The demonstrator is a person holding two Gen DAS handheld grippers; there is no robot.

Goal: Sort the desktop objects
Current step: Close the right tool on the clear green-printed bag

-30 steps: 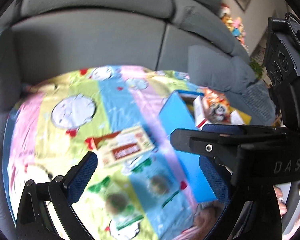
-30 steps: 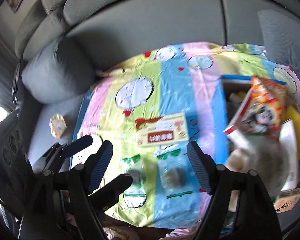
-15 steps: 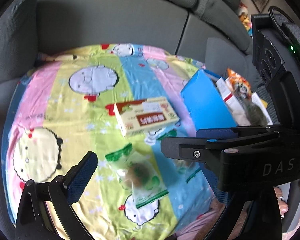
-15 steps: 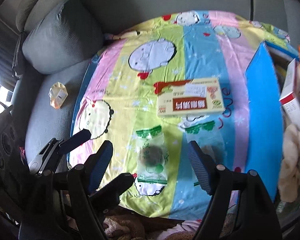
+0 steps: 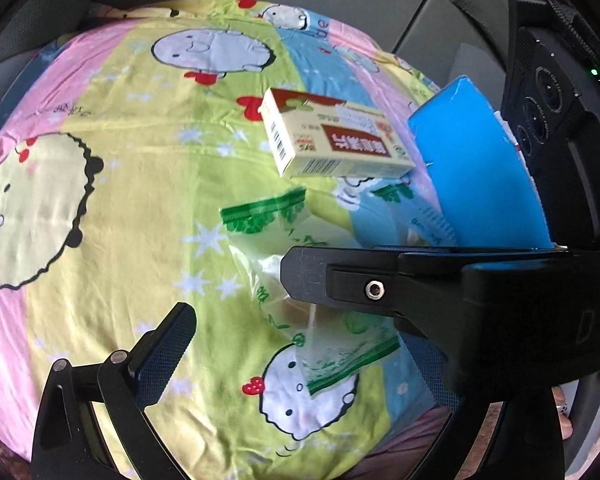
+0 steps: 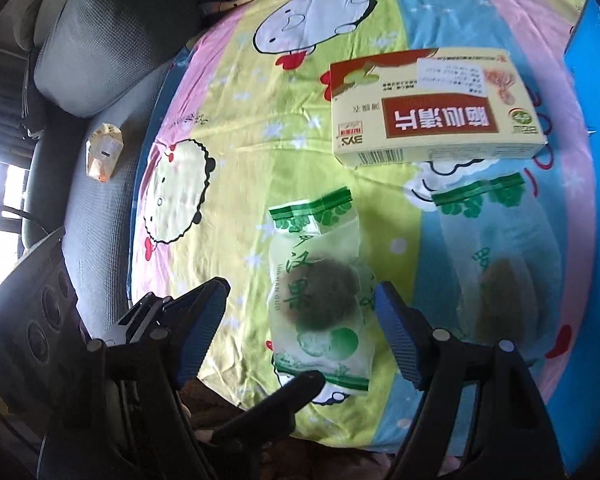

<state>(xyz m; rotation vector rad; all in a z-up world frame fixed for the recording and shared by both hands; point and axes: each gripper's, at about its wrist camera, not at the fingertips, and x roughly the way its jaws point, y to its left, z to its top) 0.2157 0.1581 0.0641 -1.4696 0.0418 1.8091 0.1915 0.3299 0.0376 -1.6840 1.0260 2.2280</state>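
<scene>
On the cartoon cloth (image 5: pixel 100 168) lies a cream and red medicine box (image 6: pixel 432 108) (image 5: pixel 336 140). In front of it lie two clear packets with green print, each holding a dark round thing. My right gripper (image 6: pixel 300 332) is open low over the left packet (image 6: pixel 316 292), one pad on each side and neither pressing. The second packet (image 6: pixel 496 264) lies to its right. My left gripper (image 5: pixel 300 360) is open over the same left packet (image 5: pixel 268 232). A black finger (image 5: pixel 340 280) of the right gripper crosses the left wrist view and hides part of the packet.
A blue box's wall (image 5: pixel 480 168) (image 6: pixel 592 160) stands at the cloth's right edge. A grey sofa cushion (image 6: pixel 100 40) sits at the far left, with a small orange-tinted packet (image 6: pixel 104 152) on the seat beside the cloth. The cloth's near edge drops off just under the grippers.
Both grippers have sunk toward the cloth and tipped further down. The box and packets now look much larger, and the blue box's contents have left view. Neither gripper's opening has changed.
</scene>
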